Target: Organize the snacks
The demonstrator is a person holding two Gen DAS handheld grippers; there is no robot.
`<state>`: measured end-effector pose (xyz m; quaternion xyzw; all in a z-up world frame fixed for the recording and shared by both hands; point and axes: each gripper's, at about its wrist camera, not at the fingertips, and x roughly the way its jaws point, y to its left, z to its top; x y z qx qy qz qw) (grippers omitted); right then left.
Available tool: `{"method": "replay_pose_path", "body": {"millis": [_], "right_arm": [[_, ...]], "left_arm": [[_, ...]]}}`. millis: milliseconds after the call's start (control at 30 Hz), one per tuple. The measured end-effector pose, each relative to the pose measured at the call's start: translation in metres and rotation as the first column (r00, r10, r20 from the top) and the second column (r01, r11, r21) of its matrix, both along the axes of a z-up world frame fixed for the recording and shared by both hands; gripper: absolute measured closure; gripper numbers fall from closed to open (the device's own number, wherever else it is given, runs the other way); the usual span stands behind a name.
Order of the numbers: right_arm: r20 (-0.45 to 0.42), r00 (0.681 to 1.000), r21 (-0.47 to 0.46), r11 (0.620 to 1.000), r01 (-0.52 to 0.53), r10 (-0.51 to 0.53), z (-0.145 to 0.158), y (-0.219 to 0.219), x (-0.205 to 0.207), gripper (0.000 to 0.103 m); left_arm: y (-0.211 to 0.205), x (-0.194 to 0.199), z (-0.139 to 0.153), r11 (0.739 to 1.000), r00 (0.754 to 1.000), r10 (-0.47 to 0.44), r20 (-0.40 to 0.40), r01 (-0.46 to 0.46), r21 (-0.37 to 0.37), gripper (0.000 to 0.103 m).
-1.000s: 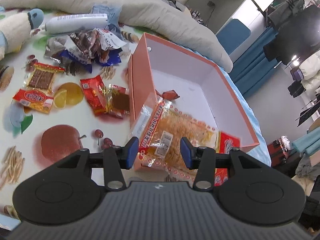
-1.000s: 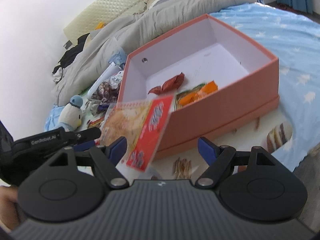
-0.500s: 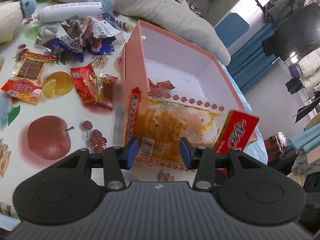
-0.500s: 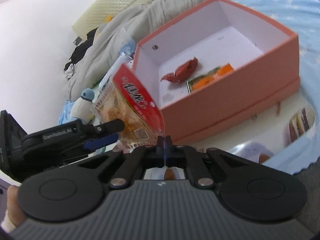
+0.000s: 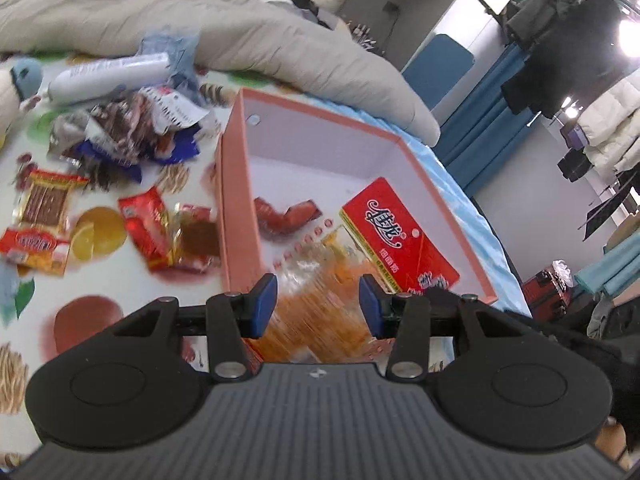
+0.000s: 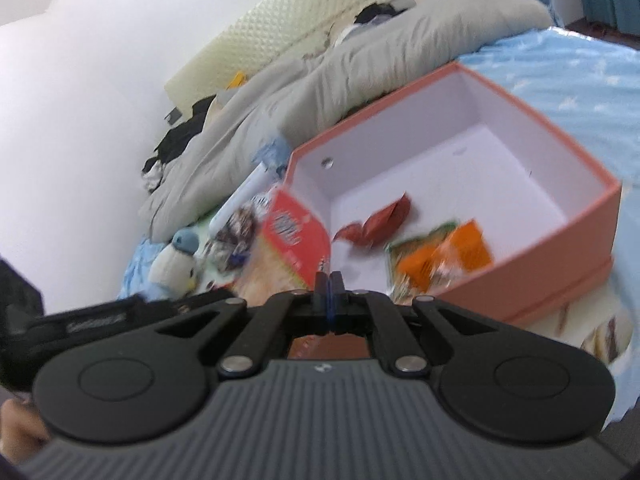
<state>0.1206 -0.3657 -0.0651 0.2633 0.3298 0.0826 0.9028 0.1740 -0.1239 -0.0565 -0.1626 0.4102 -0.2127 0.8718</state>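
Observation:
An orange snack bag with a red header [image 5: 396,236] hangs over the near part of the pink box [image 5: 236,184]. My left gripper [image 5: 316,312] is shut on the bag's clear orange body. My right gripper [image 6: 328,284] is shut, and its tips pinch the lower corner of the bag's red header [image 6: 292,232]. The box [image 6: 560,252] is white inside. It holds a red wrapper [image 5: 288,216] and an orange-and-green packet [image 6: 444,256]. Both views are blurred by motion.
Loose snacks lie on the fruit-print cloth left of the box: red packets [image 5: 160,232], a brown-bar packet [image 5: 48,200], a wrapper pile [image 5: 132,132] and a white tube [image 5: 108,76]. A plush penguin [image 6: 176,264] and a grey duvet [image 5: 280,40] lie beyond.
The bag rose from the box's near edge and now hangs over the inside. My right gripper went from open to shut at the red header. Both grippers moved toward the box.

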Motion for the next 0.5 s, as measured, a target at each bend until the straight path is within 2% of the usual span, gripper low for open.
{"method": "replay_pose_path", "body": {"millis": [133, 500], "right_arm": [[-0.014, 1.0, -0.006, 1.0, 0.024, -0.024, -0.007, -0.015, 0.014, 0.1], [-0.081, 0.992, -0.138, 0.987, 0.08, -0.092, -0.033, -0.043, 0.057, 0.1]], "left_arm": [[-0.006, -0.001, 0.0, 1.0, 1.0, -0.016, -0.001, 0.016, 0.008, 0.053], [-0.014, -0.005, -0.009, 0.999, 0.999, -0.024, -0.025, 0.025, 0.045, 0.053]]}}
